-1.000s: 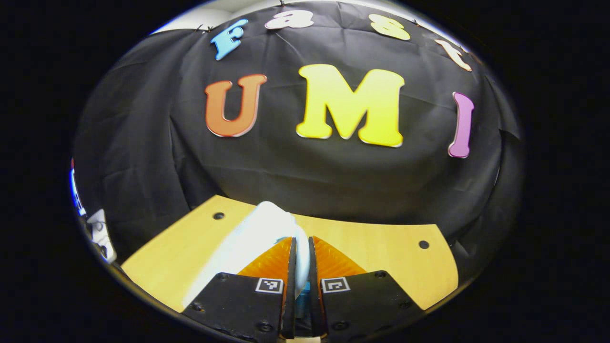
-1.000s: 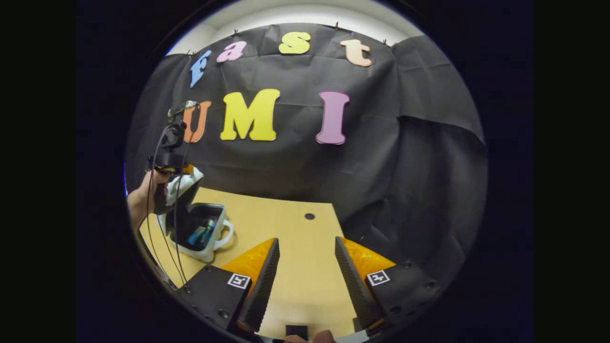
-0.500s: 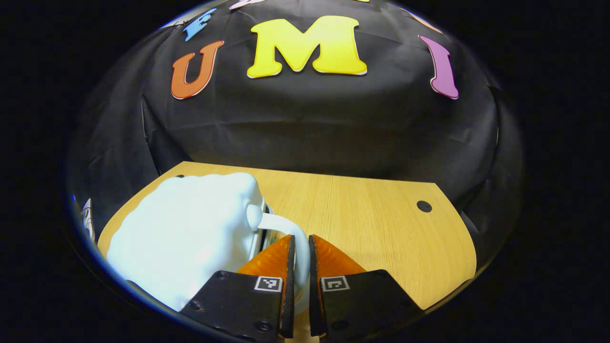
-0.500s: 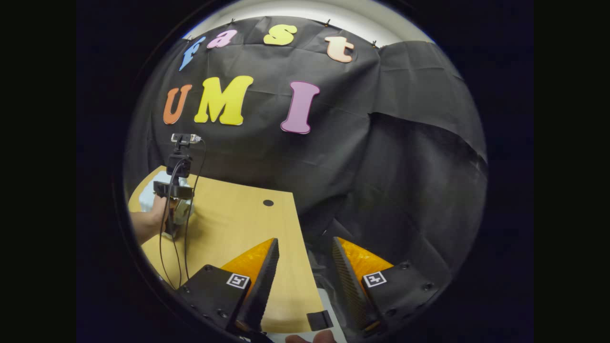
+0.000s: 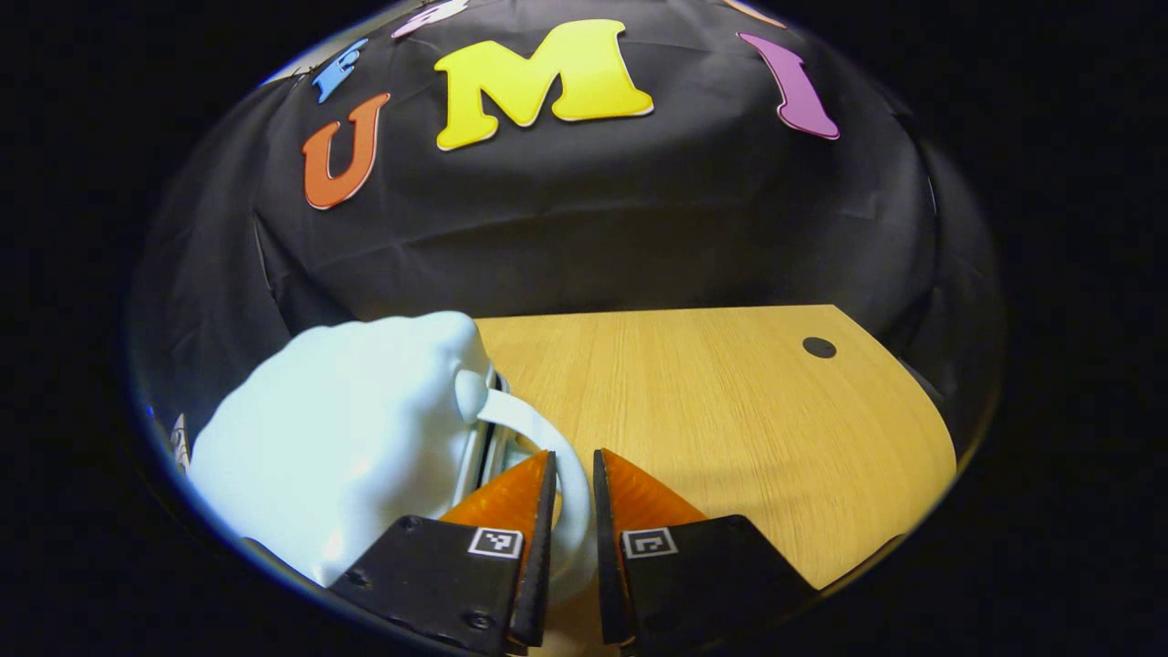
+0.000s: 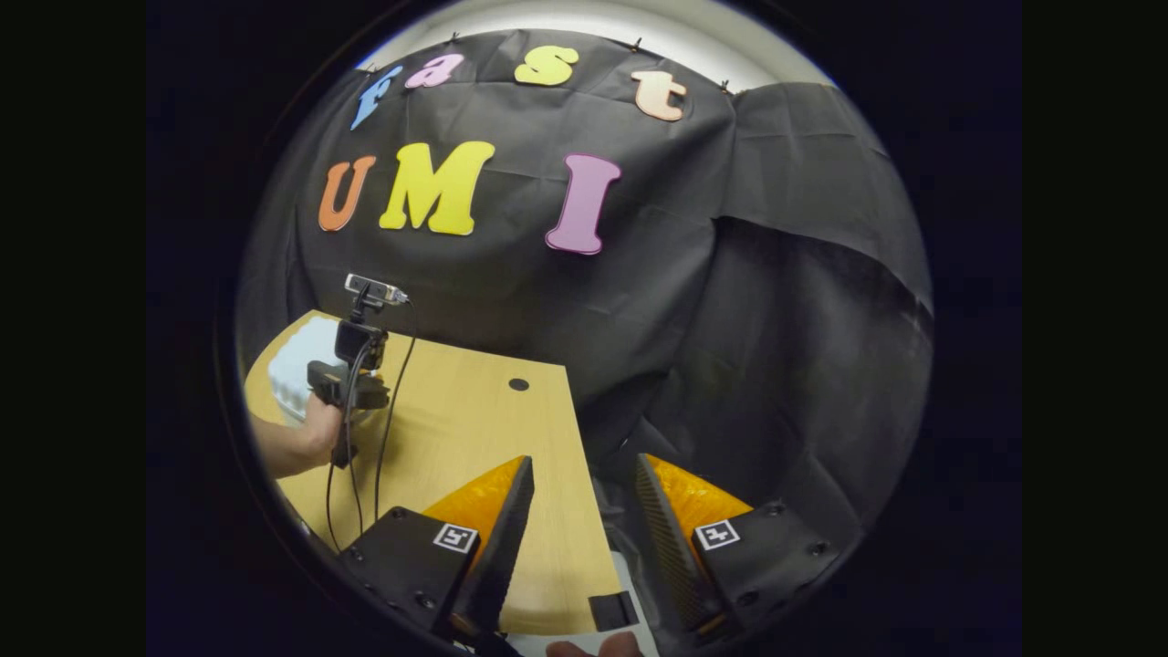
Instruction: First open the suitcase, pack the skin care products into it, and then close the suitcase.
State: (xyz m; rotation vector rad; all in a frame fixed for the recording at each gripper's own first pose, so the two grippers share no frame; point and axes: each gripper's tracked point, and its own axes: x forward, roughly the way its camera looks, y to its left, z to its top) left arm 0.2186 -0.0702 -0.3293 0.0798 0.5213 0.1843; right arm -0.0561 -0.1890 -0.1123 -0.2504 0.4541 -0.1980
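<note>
On the table's left side the white suitcase is seen lying lidded, its handle pinched by the left gripper; the right gripper (jaws spread, empty) is held well apart. Closing is judged nearly done, with only release left.

Suitcase cut off at lower left edge; handle partly hidden between fingers
</note>
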